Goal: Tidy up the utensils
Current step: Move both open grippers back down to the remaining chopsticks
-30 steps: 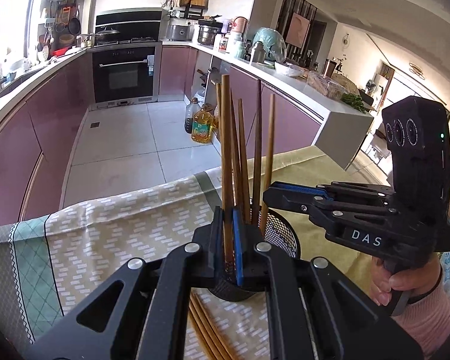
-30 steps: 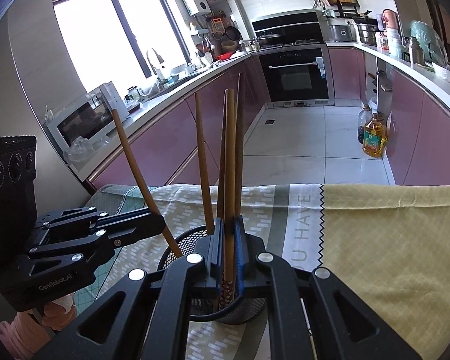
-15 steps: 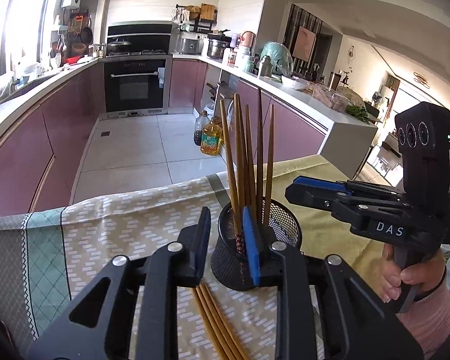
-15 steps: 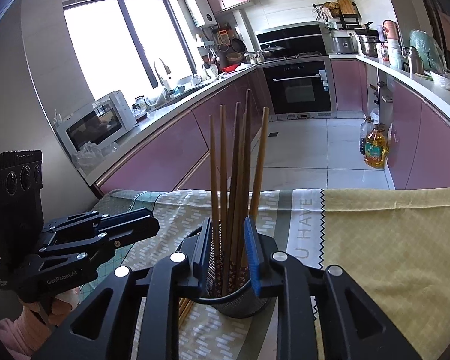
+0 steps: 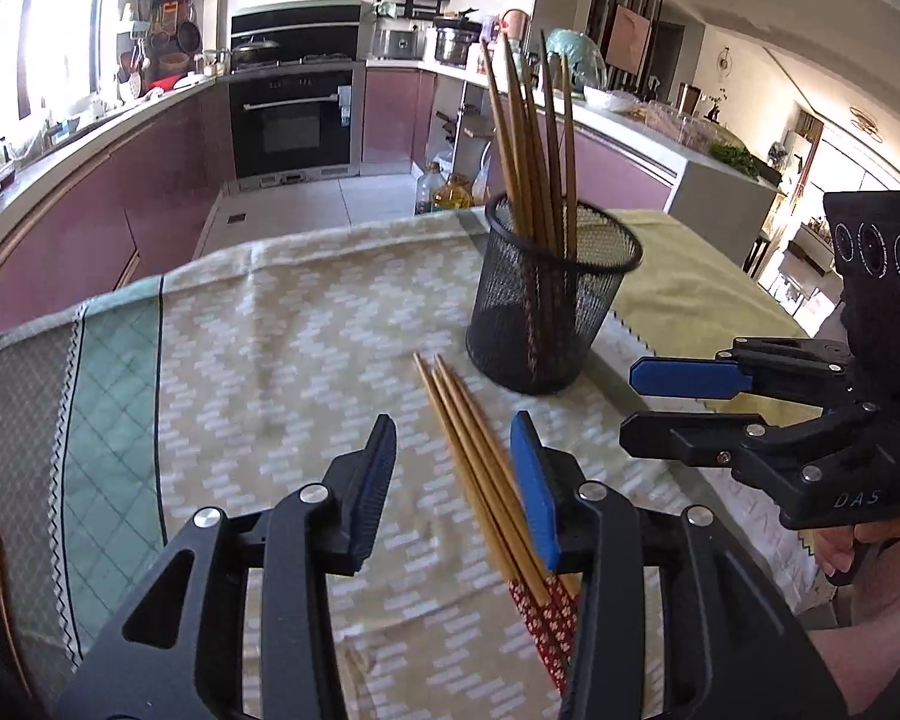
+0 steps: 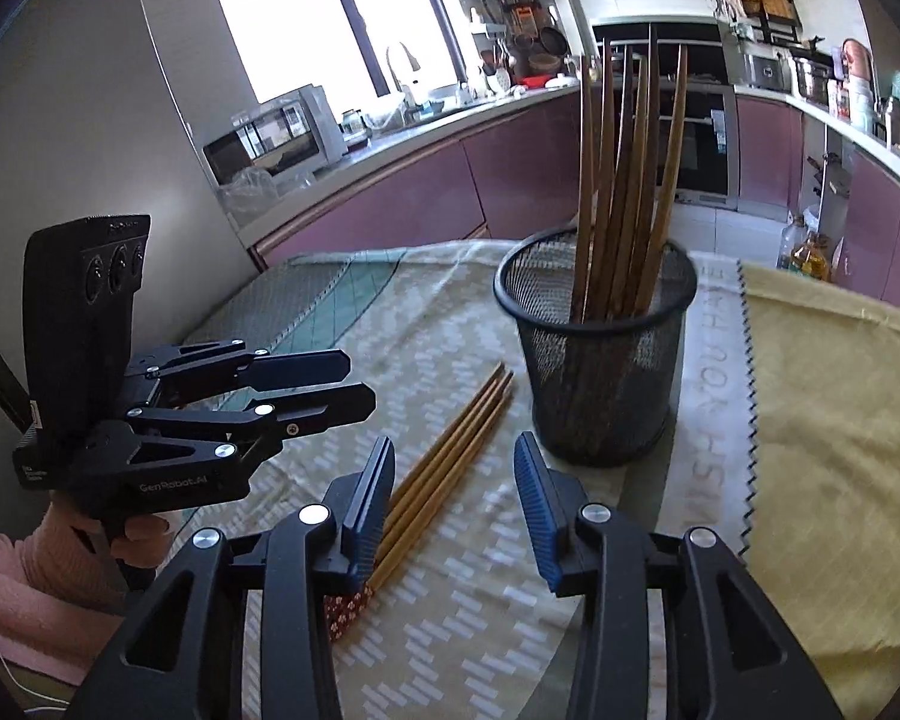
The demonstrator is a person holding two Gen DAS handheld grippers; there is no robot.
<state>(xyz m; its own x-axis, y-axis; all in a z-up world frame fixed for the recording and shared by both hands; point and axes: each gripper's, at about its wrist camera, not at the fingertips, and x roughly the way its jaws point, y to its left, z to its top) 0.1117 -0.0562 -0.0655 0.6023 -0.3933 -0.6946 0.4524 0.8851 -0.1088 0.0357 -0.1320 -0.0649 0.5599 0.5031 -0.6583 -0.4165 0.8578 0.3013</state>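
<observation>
**Three chopsticks loose on the cloth, remainder standing in mesh cup**

Three loose chopsticks (image 5: 480, 468) lie side by side on the patterned tablecloth (image 5: 306, 336), lower centre of the left wrist view, their red patterned ends toward the bottom of the frame. Just beyond their tips stands a black mesh holder (image 5: 546, 312), right of centre, upright, with a bundle of chopsticks (image 5: 534, 138) leaning inside it.

Left gripper (image 5: 453, 474): jaws spread wide, nothing between them, above the cloth with the loose sticks just inside its blue right finger. Right gripper (image 6: 453, 480): likewise released and holding nothing, the sticks passing behind its left finger in the right wrist view. Each tool shows at the other view's edge, mid height. A yellow cloth (image 6: 840, 450) covers the right of the right wrist view.
</observation>
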